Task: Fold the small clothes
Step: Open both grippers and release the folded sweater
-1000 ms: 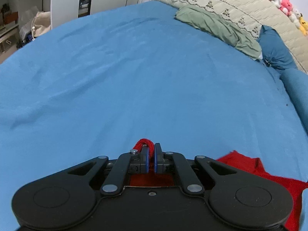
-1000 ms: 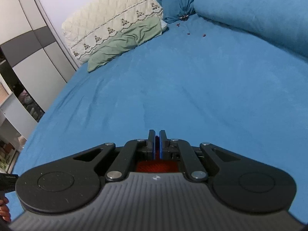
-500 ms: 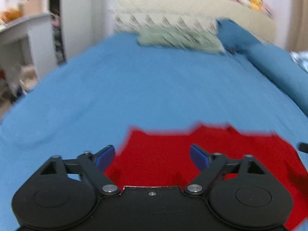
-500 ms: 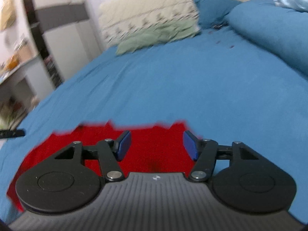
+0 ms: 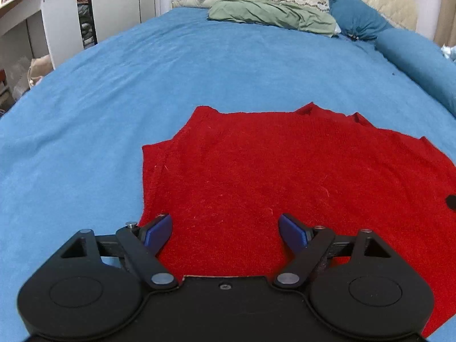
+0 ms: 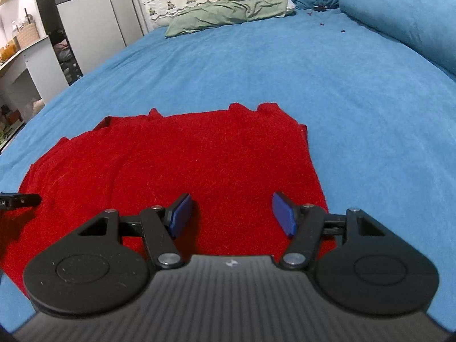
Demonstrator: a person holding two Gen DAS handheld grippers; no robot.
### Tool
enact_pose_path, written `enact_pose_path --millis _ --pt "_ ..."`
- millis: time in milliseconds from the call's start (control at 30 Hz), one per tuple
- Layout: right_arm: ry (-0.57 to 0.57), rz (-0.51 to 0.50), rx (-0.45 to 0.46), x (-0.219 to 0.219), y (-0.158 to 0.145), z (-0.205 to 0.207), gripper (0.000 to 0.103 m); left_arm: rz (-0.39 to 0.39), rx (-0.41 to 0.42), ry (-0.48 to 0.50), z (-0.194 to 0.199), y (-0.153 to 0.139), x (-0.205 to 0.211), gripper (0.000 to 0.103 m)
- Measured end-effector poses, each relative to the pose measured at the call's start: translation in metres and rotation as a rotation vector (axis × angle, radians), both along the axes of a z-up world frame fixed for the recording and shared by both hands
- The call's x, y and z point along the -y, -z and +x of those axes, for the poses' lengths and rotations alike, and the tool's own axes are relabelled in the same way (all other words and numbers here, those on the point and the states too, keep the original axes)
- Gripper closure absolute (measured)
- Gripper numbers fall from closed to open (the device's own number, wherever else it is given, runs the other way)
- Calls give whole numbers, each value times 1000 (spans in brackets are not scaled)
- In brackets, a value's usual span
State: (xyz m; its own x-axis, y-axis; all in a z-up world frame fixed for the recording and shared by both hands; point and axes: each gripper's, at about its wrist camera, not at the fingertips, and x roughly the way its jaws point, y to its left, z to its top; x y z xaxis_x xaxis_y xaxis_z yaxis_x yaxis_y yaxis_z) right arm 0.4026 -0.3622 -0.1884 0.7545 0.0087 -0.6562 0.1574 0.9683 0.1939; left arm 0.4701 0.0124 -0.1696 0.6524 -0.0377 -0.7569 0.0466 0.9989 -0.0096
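A small red knitted garment (image 5: 285, 171) lies spread flat on the blue bed sheet (image 5: 128, 85), its far edge a little bunched. My left gripper (image 5: 225, 225) hovers over the garment's near left part. Its blue pads stand wide apart and are closing slightly, with only the flat cloth below them and nothing pinched. In the right wrist view the same garment (image 6: 185, 156) lies under my right gripper (image 6: 231, 208), which is open above the near right part. The tip of the left gripper (image 6: 17, 201) shows at that view's left edge.
A green pillow (image 5: 270, 14) and a dark blue pillow (image 5: 356, 20) lie at the quilted headboard. A rolled blue duvet (image 6: 399, 14) runs along the bed's right side. White shelves and a wardrobe (image 6: 94, 28) stand past the left edge.
Both grippers were shut on the red cloth a second ago; they have let go and opened wide. Both pulled back toward me, so the garment now lies spread in front of them.
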Motion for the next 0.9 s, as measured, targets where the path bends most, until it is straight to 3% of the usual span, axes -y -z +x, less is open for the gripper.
enact_pose_path --millis 67,133,167,233,300,433,567,667,733,900 --pt "14 44 23 6 -19 -8 25 20 1 -11 -4 -13 3 23" --pt "26 20 87 8 -52 -26 24 16 54 19 -16 -37 9 18" --pt "34 -14 109 8 -65 -36 20 29 81 33 -23 -48 16 11" --pt "37 -72 130 8 -85 -58 2 63 121 43 -35 -64 32 1" --pt "62 -88 134 9 -91 -76 0 41 135 74 -40 -68 50 0" --pt "113 -39 83 12 -73 -96 0 -37 36 98 -32 -46 82 0" --pt "159 -44 26 12 -43 -110 0 -22 -20 122 -31 -19 102 0" --pt "190 -44 4 13 -19 -114 5 -10 -66 125 -28 -1 105 0" --pt "204 -31 -1 16 -5 -113 17 -12 -76 134 -25 6 105 0" --pt "179 -81 45 4 12 -111 25 -25 -87 157 -21 13 102 0"
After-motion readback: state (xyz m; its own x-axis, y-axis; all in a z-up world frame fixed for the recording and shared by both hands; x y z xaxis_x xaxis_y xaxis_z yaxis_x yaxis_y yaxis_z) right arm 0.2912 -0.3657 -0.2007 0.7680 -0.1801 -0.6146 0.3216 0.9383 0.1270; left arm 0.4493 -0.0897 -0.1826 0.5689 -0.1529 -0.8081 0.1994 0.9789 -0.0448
